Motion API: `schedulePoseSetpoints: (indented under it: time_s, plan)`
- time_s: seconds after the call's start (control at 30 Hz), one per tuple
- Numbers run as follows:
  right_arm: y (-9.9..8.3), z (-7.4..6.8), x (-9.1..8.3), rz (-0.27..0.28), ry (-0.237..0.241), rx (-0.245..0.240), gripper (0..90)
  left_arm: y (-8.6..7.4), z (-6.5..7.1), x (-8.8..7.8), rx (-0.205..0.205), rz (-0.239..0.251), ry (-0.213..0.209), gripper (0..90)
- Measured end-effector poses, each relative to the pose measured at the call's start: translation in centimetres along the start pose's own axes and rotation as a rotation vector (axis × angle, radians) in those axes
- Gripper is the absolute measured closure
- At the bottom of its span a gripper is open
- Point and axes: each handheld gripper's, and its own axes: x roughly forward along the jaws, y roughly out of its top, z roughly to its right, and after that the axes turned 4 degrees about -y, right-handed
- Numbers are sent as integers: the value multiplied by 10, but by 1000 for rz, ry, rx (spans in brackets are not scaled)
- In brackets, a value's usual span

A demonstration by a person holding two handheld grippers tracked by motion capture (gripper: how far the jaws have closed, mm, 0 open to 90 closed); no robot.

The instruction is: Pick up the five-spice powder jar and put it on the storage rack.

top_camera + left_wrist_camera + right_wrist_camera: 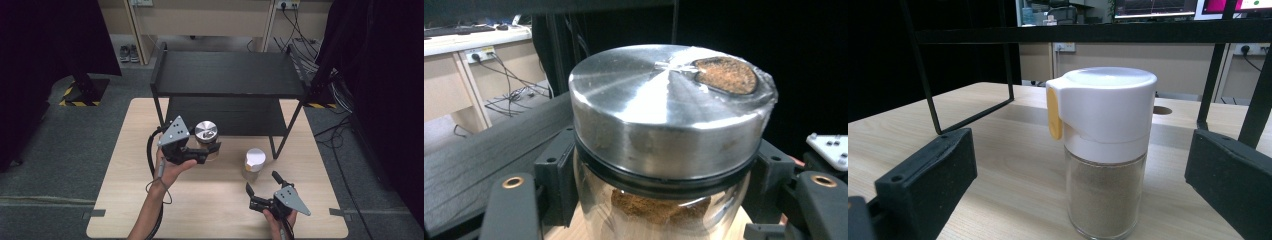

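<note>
A: Where's the steel-lidded jar?

B: Pinched in the left claw, held off the bench just before the black shelf; the hand grips from below, palm up.

A: And the other?

B: Right claw spread, low, pointing at one white-capped shaker standing ahead of it. Two jars in all; bare bench around them.
</note>
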Motion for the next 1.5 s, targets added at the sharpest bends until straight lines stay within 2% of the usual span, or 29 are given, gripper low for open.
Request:
schedulePoseSetpoints:
  time_s: [0.43,0.8,0.93,1.2,1.5]
  plan:
    - [0,0,0,-3,1,-2,5,27,-6,-6,22,22,1,308]
    - [0,0,0,-2,1,-2,5,60,-8,-11,54,33,10,308]
    - [0,0,0,-2,0,-3,4,74,-12,-8,55,29,11,308]
    - [0,0,1,-6,3,-1,4,90,-18,-3,58,13,5,308]
    - [0,1,1,-4,3,0,5,108,-24,2,55,14,17,308]
